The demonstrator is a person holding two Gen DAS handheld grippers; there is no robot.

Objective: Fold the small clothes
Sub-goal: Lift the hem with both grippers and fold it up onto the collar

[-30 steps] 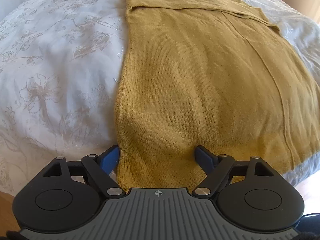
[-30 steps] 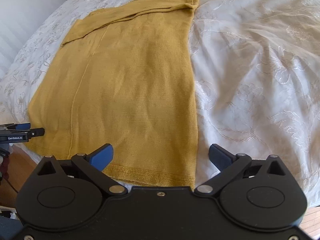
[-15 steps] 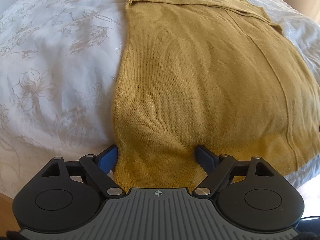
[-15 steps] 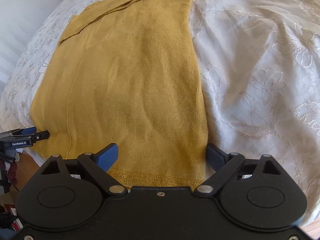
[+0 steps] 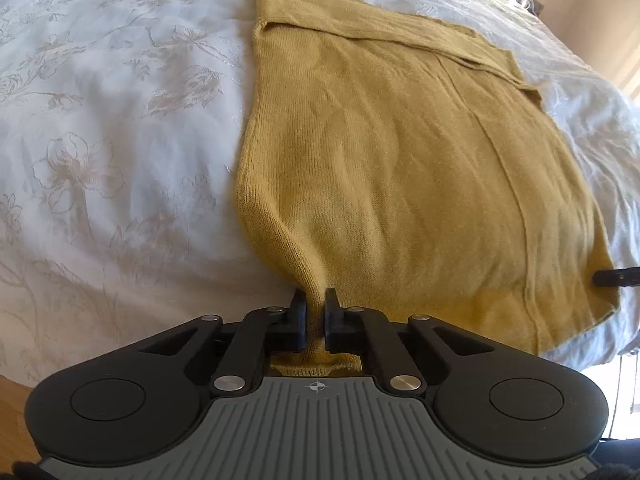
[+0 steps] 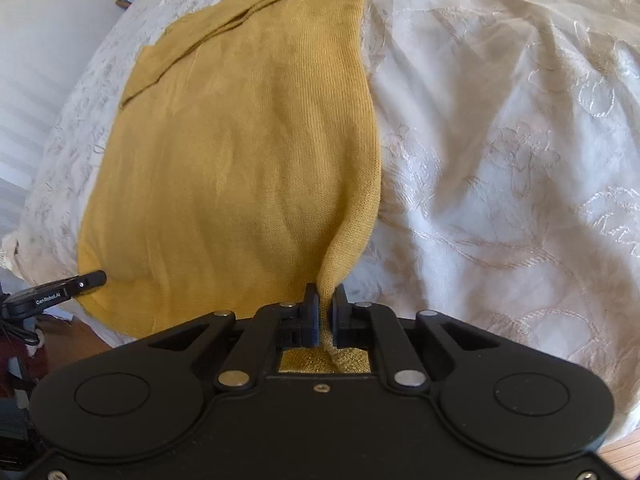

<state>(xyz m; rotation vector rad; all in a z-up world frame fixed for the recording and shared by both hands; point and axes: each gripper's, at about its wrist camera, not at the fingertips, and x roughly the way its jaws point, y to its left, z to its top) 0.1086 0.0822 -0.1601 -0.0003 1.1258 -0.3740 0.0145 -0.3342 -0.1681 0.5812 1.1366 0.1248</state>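
A mustard yellow knit sweater lies flat on the bed, its sleeves folded across the far end. My left gripper is shut on the sweater's near left hem corner, and the cloth bunches into a ridge between the jaws. In the right wrist view the sweater fills the left half. My right gripper is shut on the near right hem corner, pinching a fold of cloth. The left gripper's tip shows at the sweater's left edge, and the right gripper's tip shows in the left wrist view.
A white bedspread with a floral pattern covers the bed, wrinkled on the right side. The bed's near edge lies just under both grippers, with wooden floor below. A white wall stands at the left.
Both grippers were open astride the hem corners and have closed on them. The cloth has bunched up between each pair of jaws.
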